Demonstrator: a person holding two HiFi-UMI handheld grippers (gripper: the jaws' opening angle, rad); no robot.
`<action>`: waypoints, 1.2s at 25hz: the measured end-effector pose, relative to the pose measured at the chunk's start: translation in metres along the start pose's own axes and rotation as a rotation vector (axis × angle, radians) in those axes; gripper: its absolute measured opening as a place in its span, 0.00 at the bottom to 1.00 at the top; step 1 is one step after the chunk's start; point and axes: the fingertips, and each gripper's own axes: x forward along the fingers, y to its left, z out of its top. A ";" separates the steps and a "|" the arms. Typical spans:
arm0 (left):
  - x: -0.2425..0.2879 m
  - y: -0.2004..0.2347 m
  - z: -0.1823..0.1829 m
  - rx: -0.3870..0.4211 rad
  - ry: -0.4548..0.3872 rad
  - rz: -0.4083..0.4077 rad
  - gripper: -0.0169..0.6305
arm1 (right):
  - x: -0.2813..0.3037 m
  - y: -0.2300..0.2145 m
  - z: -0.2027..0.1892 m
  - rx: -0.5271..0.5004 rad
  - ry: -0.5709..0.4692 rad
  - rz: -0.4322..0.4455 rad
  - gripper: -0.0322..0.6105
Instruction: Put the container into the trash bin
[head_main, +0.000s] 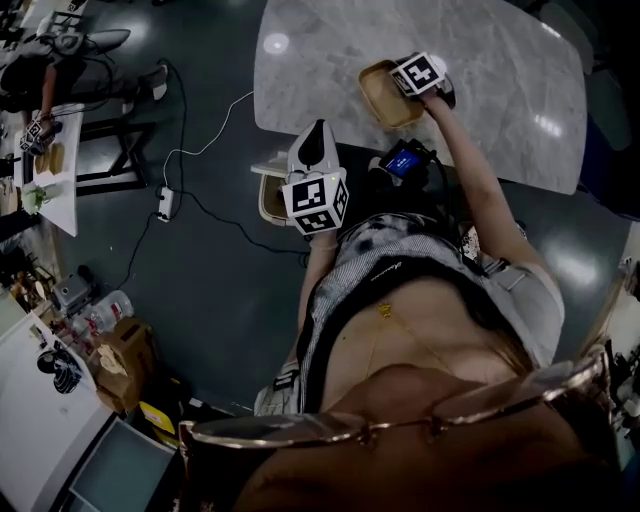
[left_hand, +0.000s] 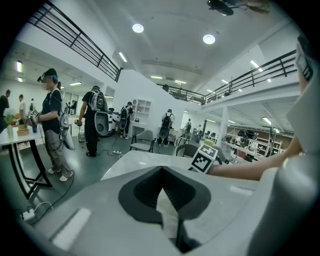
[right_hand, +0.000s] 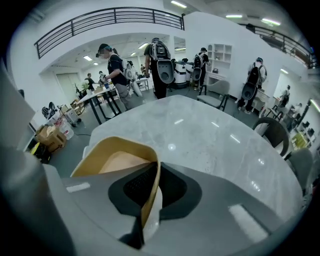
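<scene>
The container (head_main: 385, 97) is a shallow tan paper tray, held a little above the white marble table (head_main: 500, 60). My right gripper (head_main: 408, 92) is shut on its near rim. In the right gripper view the tray's wall (right_hand: 150, 175) is pinched between the dark pads, and the tray's open bowl (right_hand: 112, 160) lies to the left, tilted. My left gripper (head_main: 318, 132) hovers at the table's near edge, shut, with nothing in it. In the left gripper view its pads (left_hand: 172, 200) meet, and the right gripper's marker cube (left_hand: 204, 159) shows beyond. I see no trash bin.
A chair (head_main: 270, 195) stands tucked at the table's near edge. A cable and power strip (head_main: 165, 205) lie on the dark floor to the left. Cardboard boxes (head_main: 125, 360) sit at the lower left. Other people (left_hand: 52, 125) work at tables farther off.
</scene>
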 end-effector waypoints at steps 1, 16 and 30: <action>-0.002 0.000 0.000 -0.001 0.001 0.001 0.03 | -0.007 0.004 0.004 -0.011 0.000 0.015 0.11; -0.041 0.024 0.003 -0.031 -0.035 -0.011 0.03 | -0.111 0.110 0.061 -0.142 -0.026 0.199 0.11; -0.108 0.081 -0.009 -0.077 -0.077 0.075 0.03 | -0.114 0.224 0.086 -0.265 -0.032 0.296 0.11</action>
